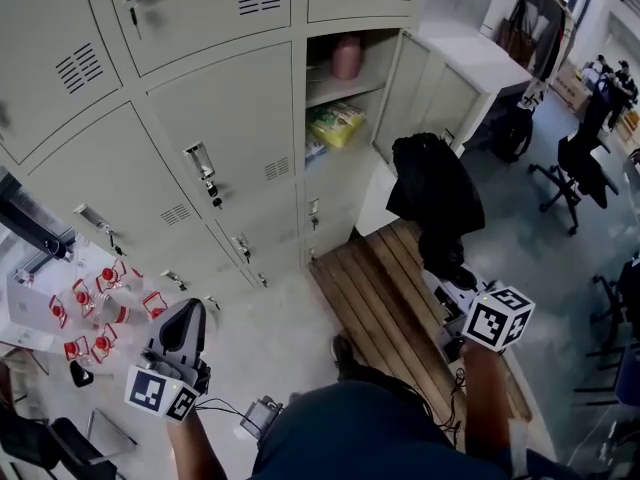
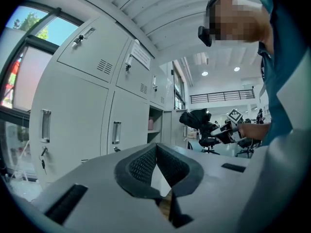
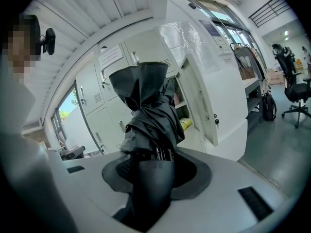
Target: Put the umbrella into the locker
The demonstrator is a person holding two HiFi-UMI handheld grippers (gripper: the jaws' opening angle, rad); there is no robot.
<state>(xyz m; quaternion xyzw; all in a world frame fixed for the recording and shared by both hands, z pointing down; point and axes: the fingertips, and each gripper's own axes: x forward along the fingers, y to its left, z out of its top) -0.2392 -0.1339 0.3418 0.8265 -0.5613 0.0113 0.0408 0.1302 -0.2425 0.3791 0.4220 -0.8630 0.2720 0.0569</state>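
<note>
A folded black umbrella [image 1: 432, 193] stands up from my right gripper [image 1: 447, 271], which is shut on its handle above the bench. In the right gripper view the umbrella [image 3: 148, 110] rises from between the jaws of that gripper [image 3: 153, 166] and hides part of the open locker [image 3: 187, 106] behind it. That locker [image 1: 345, 93] stands open at the upper middle of the head view, its door [image 1: 425, 93] swung right. My left gripper [image 1: 187, 313] hangs low at the left, shut and empty, its pads [image 2: 146, 164] meeting at the tips. It sees the umbrella [image 2: 197, 120] far off.
A pink container [image 1: 347, 58] and a yellow-green packet [image 1: 335, 123] lie on the open locker's shelves. A wooden bench [image 1: 385, 303] runs below the lockers. Red-capped bottles [image 1: 100, 308] stand at the left. Office chairs [image 1: 575, 173] and a black bag [image 1: 512, 133] are at the right.
</note>
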